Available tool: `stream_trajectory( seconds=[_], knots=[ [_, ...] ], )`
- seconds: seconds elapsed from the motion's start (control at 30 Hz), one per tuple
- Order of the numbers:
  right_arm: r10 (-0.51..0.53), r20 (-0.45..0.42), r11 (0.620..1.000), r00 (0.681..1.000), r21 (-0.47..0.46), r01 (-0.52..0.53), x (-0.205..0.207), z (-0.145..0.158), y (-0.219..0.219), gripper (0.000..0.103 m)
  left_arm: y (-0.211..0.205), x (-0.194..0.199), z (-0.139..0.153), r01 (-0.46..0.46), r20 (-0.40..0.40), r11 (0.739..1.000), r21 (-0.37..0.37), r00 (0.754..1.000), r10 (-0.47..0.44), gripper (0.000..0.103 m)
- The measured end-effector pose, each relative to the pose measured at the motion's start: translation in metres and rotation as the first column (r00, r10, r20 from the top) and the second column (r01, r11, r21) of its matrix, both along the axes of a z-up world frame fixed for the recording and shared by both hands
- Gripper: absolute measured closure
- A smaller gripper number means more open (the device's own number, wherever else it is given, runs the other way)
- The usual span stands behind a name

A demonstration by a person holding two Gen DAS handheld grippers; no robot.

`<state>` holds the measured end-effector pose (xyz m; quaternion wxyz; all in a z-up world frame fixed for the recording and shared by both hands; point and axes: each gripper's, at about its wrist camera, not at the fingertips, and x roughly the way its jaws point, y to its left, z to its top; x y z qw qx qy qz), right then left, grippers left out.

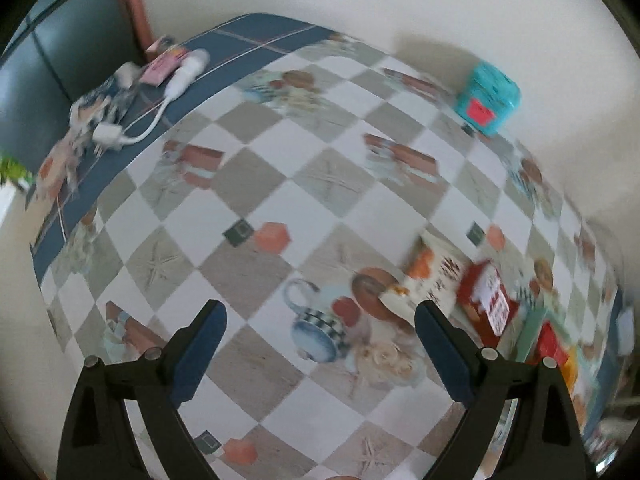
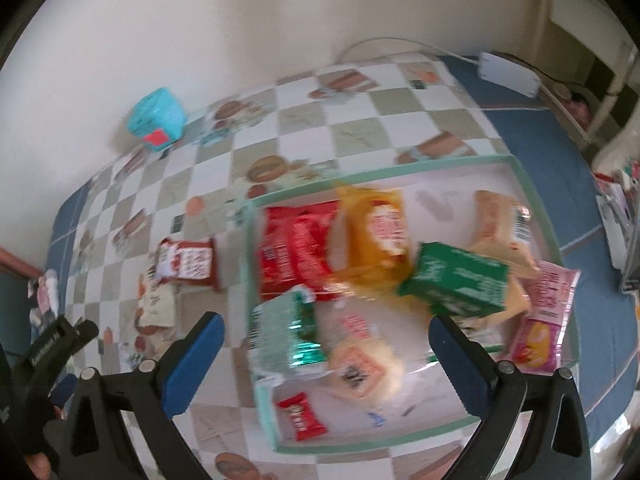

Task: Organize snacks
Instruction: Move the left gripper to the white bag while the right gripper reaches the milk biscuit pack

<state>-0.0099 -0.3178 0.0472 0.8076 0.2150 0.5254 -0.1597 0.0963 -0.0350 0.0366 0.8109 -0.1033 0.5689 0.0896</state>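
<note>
My right gripper [image 2: 326,320] stands open above a shallow tray with a mint-green rim [image 2: 400,164]; nothing is between its fingers. In the tray lie a red packet [image 2: 292,248], an orange packet [image 2: 376,232], a green box [image 2: 456,280] tilted on other packets, a pink packet [image 2: 548,308] and a small red packet [image 2: 300,416]. Left of the tray, on the checked tablecloth, lie a dark red packet [image 2: 188,260] and a cream packet [image 2: 156,300]. My left gripper [image 1: 320,320] is open over bare cloth, with the cream packet [image 1: 432,276] and red packet [image 1: 488,300] to its right.
A teal box [image 1: 488,96] stands by the wall at the back. A white charger with its cable [image 1: 108,136] and pink packets [image 1: 160,68] lie at the far left corner. A white adapter [image 2: 508,72] lies at the back right. The view is motion-blurred.
</note>
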Motion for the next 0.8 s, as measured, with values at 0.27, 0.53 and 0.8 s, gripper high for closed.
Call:
stream_trajectory(
  seconds=[0.27,0.53,0.8],
  knots=[
    [0.072,-0.003,0.997,0.997,-0.014,-0.072,0.016,-0.002,0.035,0.0,0.047,0.004,-0.006,-0.091,-0.015,0.996,-0.015,0.996,0.091,0.008],
    [0.078,-0.028,0.996,0.997,-0.044,-0.08,0.03,-0.013,0.042,0.0,0.063,0.01,-0.015,-0.114,-0.035,0.992,-0.047,0.993,0.113,0.008],
    [0.088,-0.003,0.995,0.996,-0.037,-0.088,0.052,-0.015,0.044,0.0,0.034,0.028,-0.026,-0.014,-0.057,0.999,-0.035,0.998,0.012,0.008]
  ],
)
